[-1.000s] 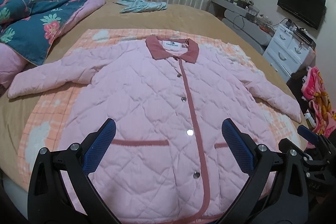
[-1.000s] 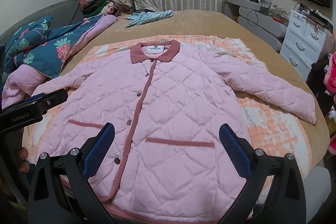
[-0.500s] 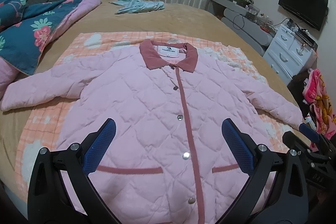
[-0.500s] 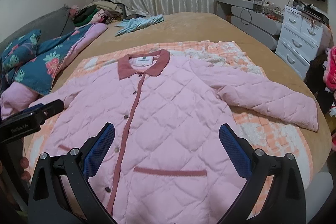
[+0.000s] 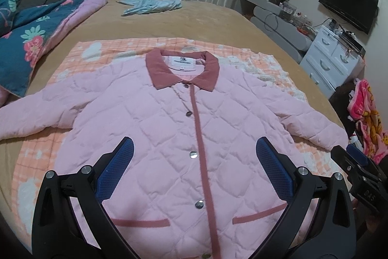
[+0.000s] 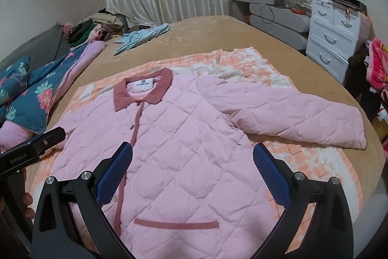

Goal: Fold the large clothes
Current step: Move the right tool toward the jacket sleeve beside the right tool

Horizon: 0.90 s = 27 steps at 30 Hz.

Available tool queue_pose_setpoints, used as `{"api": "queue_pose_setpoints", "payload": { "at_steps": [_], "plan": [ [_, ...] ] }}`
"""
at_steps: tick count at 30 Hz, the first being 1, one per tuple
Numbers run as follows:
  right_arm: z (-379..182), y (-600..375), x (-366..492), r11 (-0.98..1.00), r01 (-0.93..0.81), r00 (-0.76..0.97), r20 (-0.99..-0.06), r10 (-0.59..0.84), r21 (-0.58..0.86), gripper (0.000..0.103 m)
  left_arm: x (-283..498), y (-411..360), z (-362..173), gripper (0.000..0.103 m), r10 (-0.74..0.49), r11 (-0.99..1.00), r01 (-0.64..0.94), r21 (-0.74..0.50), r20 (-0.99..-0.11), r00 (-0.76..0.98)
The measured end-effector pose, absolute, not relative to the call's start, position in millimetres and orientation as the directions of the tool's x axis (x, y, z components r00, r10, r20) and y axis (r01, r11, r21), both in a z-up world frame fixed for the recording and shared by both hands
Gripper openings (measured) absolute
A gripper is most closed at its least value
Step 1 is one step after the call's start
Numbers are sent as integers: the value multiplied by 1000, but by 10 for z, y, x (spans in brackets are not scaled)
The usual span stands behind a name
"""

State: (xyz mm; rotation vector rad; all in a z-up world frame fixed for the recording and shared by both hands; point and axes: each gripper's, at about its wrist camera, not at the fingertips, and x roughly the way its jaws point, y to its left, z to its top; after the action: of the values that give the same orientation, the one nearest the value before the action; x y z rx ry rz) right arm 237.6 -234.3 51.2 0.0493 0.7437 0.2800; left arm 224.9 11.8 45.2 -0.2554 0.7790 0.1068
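- Pink quilted jacket w/ dusty-rose collar and placket (image 5: 169,128) (image 6: 184,152): lies flat, front up, snaps closed, on an orange-and-white checked fleece blanket (image 5: 36,157) (image 6: 312,162) spread over the tan-covered bed (image 5: 194,21) (image 6: 218,35).
- Both sleeves extended outward; the one on the right in the right wrist view angles slightly down, cuff near bed edge.
- Left gripper (image 5: 194,169): blue-padded fingers spread wide, above lower jacket front, holding nothing. No contact w/ fabric visible.
- Right gripper (image 6: 192,176): fingers likewise spread wide, empty, above jacket body on the right-hand pocket side.
- Each gripper shows at the frame edge of the other's view.
- Light-blue garment (image 5: 150,5) (image 6: 143,37): crumpled at far end of bed, well apart from jacket.
- Teal floral quilt (image 5: 31,40) (image 6: 36,94): bunched at left of bed.
- White drawer unit (image 5: 332,60) (image 6: 332,33) stands beside bed, right side.
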Motion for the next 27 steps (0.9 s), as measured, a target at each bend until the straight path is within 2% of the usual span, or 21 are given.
{"api": "queue_pose_setpoints", "payload": {
  "at_steps": [27],
  "plan": [
    [-227, -3989, 3178, 946, 192, 664, -744, 71, 261, 99, 3136, -296, -140, 95, -14, 978, -154, -138, -788, 616]
  ]
}}
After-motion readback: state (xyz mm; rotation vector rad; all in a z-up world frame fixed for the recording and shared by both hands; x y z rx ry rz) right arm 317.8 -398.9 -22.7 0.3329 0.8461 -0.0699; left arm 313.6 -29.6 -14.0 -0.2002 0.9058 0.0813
